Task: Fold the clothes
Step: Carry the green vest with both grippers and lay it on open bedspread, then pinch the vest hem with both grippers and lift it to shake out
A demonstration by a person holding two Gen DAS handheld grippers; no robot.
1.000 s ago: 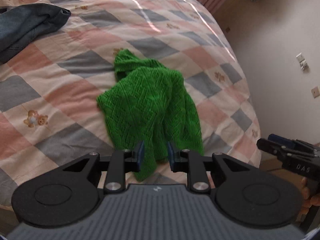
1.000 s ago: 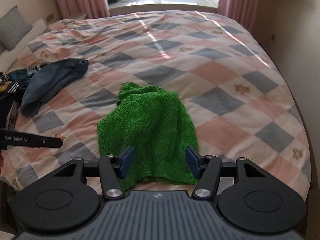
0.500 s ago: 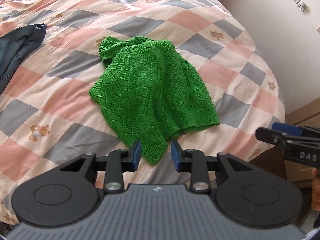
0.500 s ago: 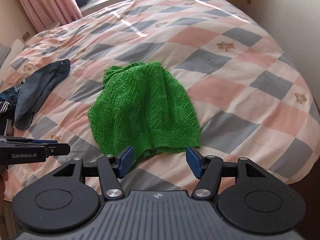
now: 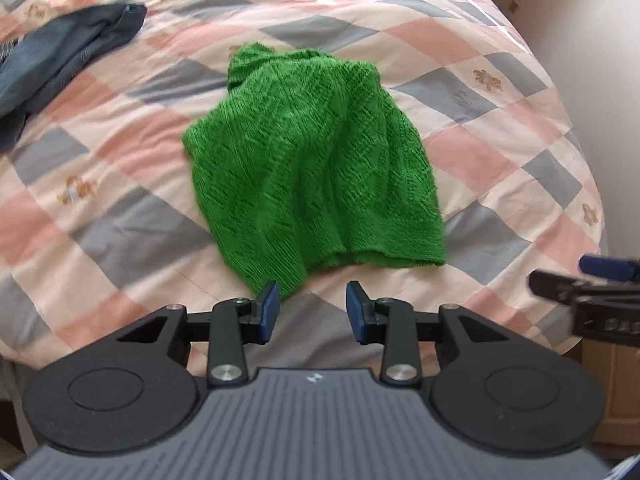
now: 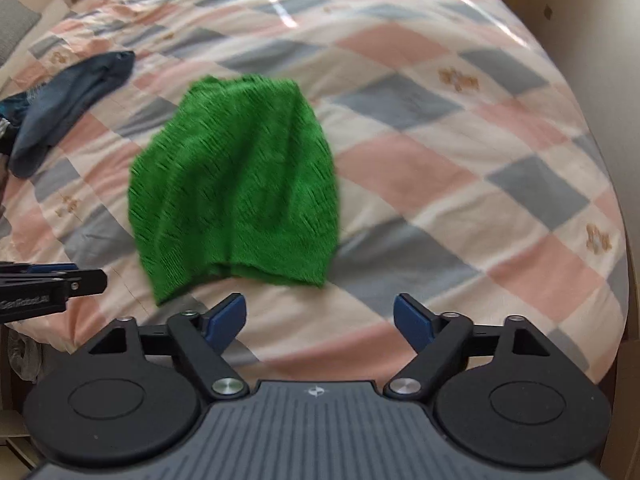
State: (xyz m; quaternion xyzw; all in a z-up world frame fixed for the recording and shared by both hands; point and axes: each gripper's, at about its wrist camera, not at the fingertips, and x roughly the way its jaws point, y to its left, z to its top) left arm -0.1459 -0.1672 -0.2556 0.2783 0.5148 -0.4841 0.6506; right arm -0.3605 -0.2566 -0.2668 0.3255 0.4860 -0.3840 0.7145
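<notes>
A green knitted sweater (image 5: 312, 168) is seen lying rumpled on the patchwork quilt (image 5: 460, 152) of the bed, near its foot edge, with nothing yet gripped. The left hand-held gripper (image 5: 312, 312) is held just short of the sweater's near corner with its jaws parted narrowly and empty; the right hand-held gripper (image 6: 320, 320) is held over bare quilt just before the hem, its jaws spread wide and empty. The step in hand is judged to be the approach for a first grasp, before any fold is made. The next move would call for both near hem corners to be pinched so the garment can be spread flat. The long axis is seen to run away from the cameras, the hem nearest; what may be the collar, blurred, points towards the head of the bed. A dark blue garment (image 6: 72, 100) is left well apart to the left.
</notes>
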